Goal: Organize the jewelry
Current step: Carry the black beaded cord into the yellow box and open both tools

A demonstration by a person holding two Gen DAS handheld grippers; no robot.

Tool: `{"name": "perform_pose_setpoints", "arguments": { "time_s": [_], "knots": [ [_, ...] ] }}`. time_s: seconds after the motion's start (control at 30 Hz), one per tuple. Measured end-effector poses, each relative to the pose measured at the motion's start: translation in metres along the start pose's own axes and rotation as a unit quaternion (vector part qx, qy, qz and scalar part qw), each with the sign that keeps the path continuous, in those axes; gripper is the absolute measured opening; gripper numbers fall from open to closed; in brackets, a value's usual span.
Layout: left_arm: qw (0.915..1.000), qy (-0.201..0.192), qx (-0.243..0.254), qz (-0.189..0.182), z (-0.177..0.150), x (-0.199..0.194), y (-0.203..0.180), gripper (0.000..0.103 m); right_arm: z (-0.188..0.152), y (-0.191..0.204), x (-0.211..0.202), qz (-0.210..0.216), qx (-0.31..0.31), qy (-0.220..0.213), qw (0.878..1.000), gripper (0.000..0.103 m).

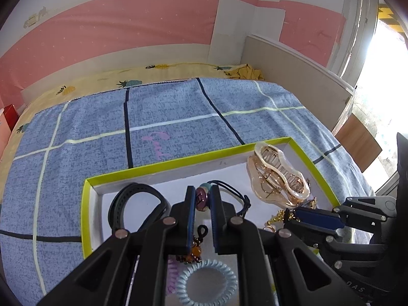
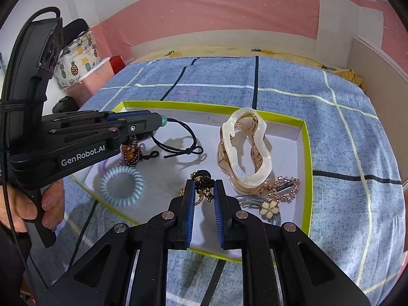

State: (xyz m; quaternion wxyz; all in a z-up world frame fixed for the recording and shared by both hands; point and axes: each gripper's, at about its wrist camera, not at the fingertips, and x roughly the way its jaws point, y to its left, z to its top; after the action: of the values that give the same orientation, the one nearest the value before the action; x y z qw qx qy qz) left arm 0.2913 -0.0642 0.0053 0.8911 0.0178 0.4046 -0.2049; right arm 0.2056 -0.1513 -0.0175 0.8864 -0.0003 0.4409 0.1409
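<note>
A blue checked blanket covers the bed, and on it lies a shallow white tray with a lime-green rim that holds all the jewelry. Seen from the right wrist camera, the largest piece, a cream and gold hair claw, lies at about 2 o'clock within the tray, touching a small gold clip at its lower end, with a white flower hairpin just beside that at 5 o'clock. A pale blue coil hair tie rests at 8 o'clock, a brown beaded charm just above it. The left gripper is pinching the purple and teal bead of a black elastic hair tie, whose loop trails toward the tray's middle. A black watch band curls at 9 o'clock in the left view. The right gripper is narrowed around a black and gold ornament at the tray's 6 o'clock side; contact with the pads cannot be told.
</note>
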Motion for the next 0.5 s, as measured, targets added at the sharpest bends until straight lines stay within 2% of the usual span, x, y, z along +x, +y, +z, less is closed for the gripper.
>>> {"name": "perform_pose_setpoints", "arguments": {
  "time_s": [0.5],
  "knots": [
    [0.9998, 0.012, 0.003, 0.013, -0.004, 0.014, 0.0, 0.012, -0.002, -0.002, 0.012, -0.006, 0.001, 0.016, 1.0, 0.015]
  ]
}}
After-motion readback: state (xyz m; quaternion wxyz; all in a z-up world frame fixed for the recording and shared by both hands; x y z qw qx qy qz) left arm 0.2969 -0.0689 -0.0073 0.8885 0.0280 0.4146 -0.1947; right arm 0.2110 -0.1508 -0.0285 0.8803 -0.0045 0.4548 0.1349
